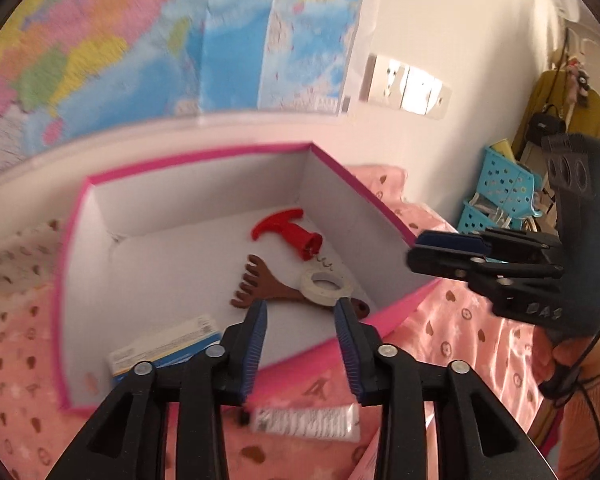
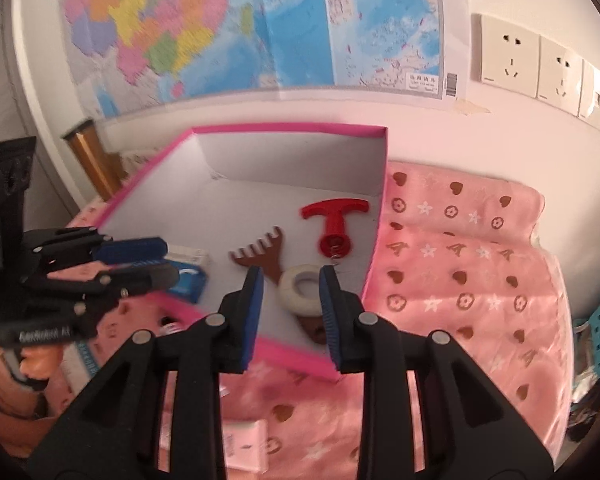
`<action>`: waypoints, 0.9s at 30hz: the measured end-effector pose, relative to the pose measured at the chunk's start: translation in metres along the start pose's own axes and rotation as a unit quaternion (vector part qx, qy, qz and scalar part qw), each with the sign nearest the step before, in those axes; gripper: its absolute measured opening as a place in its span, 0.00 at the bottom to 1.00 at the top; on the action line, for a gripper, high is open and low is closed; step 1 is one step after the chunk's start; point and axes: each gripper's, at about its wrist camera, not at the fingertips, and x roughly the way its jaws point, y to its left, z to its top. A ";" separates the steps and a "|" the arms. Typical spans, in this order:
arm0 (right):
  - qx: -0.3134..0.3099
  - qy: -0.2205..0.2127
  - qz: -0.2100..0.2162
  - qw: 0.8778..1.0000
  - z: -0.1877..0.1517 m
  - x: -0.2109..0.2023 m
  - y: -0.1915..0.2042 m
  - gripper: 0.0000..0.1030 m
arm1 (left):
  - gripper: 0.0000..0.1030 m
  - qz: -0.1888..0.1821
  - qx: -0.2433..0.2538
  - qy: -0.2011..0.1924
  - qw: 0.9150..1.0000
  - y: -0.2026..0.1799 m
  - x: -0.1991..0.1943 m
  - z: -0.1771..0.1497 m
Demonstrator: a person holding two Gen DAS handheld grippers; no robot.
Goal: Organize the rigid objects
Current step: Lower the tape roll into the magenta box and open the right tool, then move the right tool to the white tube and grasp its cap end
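Both claws empty, jaws parted: left claw (image 1: 302,344), right claw (image 2: 290,314) over pink box (image 1: 380,196) near edge. Corkscrew (image 1: 288,234), comb, tape roll (image 1: 326,286) inside box. Next, likely: tube (image 1: 304,422) beside box.

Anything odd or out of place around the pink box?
Yes: a white tube with a black cap lies on the pink blanket outside the pink box, while the corkscrew, back scratcher, tape roll and carton are inside.

Bright, pink-tinted, motion-blurred fisheye views
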 end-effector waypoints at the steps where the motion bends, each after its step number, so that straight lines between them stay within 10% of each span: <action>1: 0.003 -0.007 0.018 1.000 -0.008 -0.008 0.003 0.31 | 0.37 -0.001 0.003 -0.007 1.000 0.002 -0.007 -0.004; 12: 0.038 0.074 0.095 0.992 -0.074 0.027 0.029 0.37 | 0.40 0.019 -0.022 0.048 0.998 0.031 -0.003 -0.060; 27: 0.027 0.128 0.078 0.988 -0.091 0.061 0.048 0.37 | 0.41 0.020 -0.015 0.116 0.993 0.033 0.045 -0.072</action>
